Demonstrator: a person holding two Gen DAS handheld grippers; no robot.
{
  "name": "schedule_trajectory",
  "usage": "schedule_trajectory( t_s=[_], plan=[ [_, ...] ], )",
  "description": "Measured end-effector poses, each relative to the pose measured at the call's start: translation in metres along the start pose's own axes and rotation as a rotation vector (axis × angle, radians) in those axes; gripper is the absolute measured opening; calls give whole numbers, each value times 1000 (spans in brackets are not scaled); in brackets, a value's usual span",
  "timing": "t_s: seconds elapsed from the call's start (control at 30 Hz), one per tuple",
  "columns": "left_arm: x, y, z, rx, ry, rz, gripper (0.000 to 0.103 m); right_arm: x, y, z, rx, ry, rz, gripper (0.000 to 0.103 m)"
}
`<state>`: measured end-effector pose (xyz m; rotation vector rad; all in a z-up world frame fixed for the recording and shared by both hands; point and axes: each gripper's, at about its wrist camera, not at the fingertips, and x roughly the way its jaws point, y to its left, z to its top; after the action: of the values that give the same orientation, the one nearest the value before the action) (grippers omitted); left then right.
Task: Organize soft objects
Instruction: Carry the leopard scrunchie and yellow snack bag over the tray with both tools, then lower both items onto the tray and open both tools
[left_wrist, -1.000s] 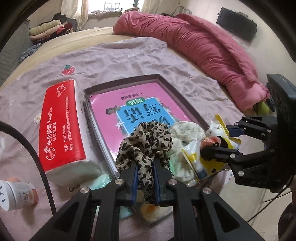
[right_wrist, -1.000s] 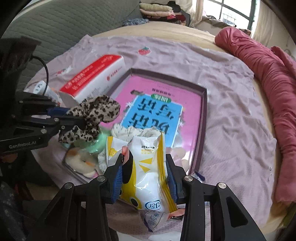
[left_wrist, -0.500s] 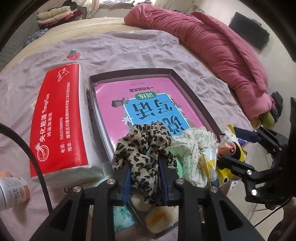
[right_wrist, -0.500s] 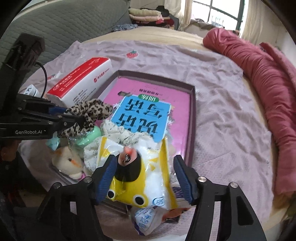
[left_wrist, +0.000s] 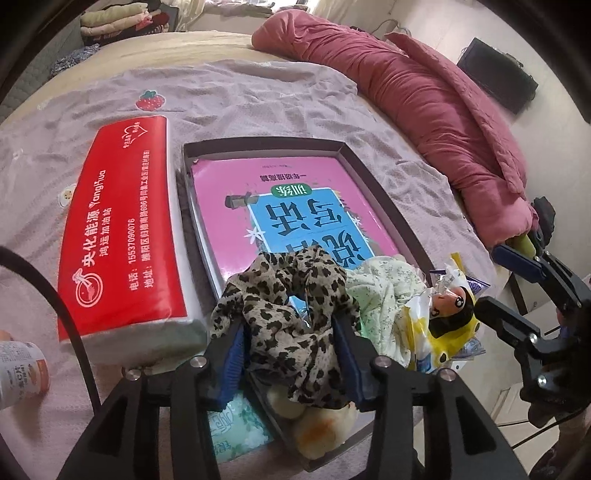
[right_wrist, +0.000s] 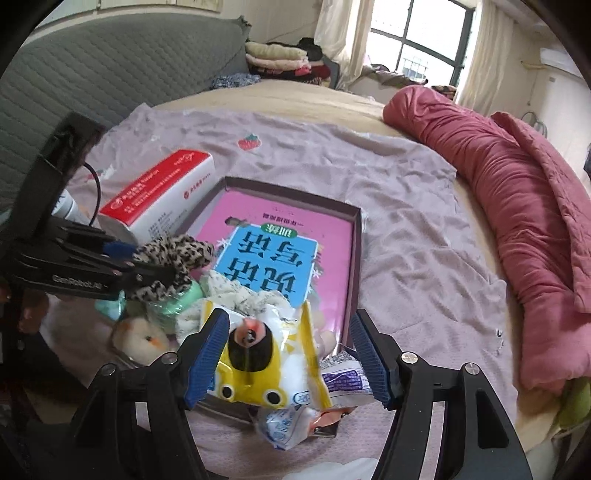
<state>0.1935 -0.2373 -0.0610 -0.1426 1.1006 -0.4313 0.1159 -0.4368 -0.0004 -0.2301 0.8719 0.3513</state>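
A leopard-print scrunchie (left_wrist: 291, 295) lies at the near end of a dark shallow tray (left_wrist: 384, 192), between the opened fingers of my left gripper (left_wrist: 291, 350); it also shows in the right wrist view (right_wrist: 173, 254). My right gripper (right_wrist: 288, 354) is open wide, with a yellow and white snack packet (right_wrist: 266, 358) lying loose between its fingers at the tray's near corner. The packet (left_wrist: 439, 325) also shows in the left wrist view. A pale floral scrunchie (left_wrist: 380, 291), a mint one (right_wrist: 177, 302) and a yellow plush chick (right_wrist: 140, 336) lie in the tray.
A pink and blue book (left_wrist: 295, 206) fills the tray. A red and white tissue pack (left_wrist: 118, 240) lies left of it, a small cup (left_wrist: 22, 365) nearer still. More packets (right_wrist: 317, 406) lie by the tray corner. A rolled red quilt (right_wrist: 517, 206) runs along the right.
Both grippers have opened. The left let go of the leopard scrunchie, the right let go of the yellow packet, and both things now rest at the tray's near end.
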Motion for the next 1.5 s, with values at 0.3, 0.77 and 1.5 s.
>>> schedule_trajectory(
  t_s=[0.3,0.77,1.5],
  plan=[
    [-9,1,-5,9,-14,-17,56,-7,14,-1,16,-13,-12,70],
    [-58,-1,-12,12,-104,-74,58,-44,37,11,44,-106,-25,73],
    [-203,56,-26,-22,-331,-34,62,-74,128,38,-24,-211,48,74]
  ],
)
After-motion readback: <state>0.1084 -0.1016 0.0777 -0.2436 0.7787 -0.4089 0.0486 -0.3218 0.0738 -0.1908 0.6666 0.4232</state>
